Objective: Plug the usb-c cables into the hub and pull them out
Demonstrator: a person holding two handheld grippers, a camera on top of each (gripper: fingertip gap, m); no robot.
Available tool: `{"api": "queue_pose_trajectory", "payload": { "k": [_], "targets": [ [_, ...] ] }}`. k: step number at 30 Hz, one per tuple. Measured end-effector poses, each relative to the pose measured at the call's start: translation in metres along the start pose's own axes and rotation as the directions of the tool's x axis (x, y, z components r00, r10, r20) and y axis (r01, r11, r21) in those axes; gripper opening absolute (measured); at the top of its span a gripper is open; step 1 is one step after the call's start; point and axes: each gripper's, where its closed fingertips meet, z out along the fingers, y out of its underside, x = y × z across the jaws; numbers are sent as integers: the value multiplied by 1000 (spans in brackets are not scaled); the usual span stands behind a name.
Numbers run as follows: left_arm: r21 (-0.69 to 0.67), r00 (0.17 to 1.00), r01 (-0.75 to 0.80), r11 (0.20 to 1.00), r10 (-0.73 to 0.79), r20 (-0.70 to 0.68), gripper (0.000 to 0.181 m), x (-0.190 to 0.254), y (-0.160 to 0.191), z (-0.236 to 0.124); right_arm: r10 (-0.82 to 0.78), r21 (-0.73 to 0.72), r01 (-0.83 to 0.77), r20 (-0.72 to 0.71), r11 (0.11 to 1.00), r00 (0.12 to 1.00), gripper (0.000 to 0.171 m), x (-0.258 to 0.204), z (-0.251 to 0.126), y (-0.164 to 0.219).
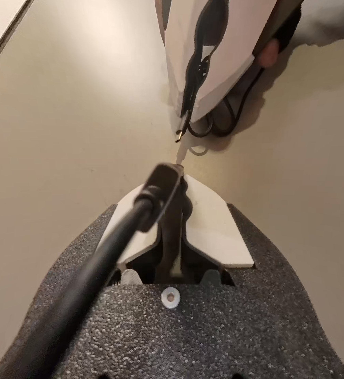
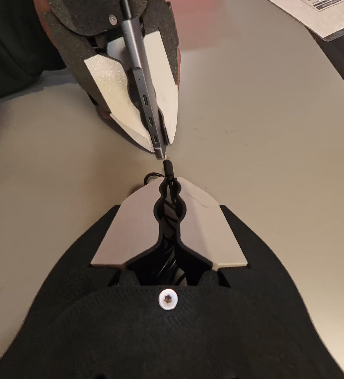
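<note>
The hub (image 2: 144, 96), a slim grey bar, is clamped between the fingers of the left gripper (image 2: 160, 143) above the pale table (image 2: 269, 143), its far-end port met by a white cable (image 1: 181, 152). The black usb-c cable (image 2: 168, 169) is pinched in the right gripper (image 2: 170, 180), its gold tip just at the hub's near end but judged not yet seated. The side ports are seen empty, so plugging and pulling out appear largely left.

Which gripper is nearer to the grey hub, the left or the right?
Left. The left gripper is shut on the hub. The right gripper faces the hub's end, holding the black cable's plug near it.
</note>
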Motion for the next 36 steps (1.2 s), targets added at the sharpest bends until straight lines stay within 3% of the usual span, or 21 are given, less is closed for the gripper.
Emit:
{"api": "queue_pose_trajectory", "payload": {
  "k": [1, 22, 29, 36],
  "targets": [
    [2, 1000, 0, 1000, 0, 2, 18, -1, 0, 0, -1, 4, 1, 1, 1000, 1000, 5, 0, 0, -1],
    [10, 989, -102, 995, 100, 107, 14, -7, -11, 8, -97, -30, 94, -93, 995, 991, 4, 2, 4, -5],
    [-59, 922, -278, 959, 284, 264, 14, -17, -16, 10, -108, -56, 101, -145, 993, 984, 4, 6, 0, -5],
    [-112, 862, -355, 928, 371, 347, 14, -24, -18, 10, -104, -45, 97, -183, 994, 978, 4, 9, -2, -8]
  ]
}}
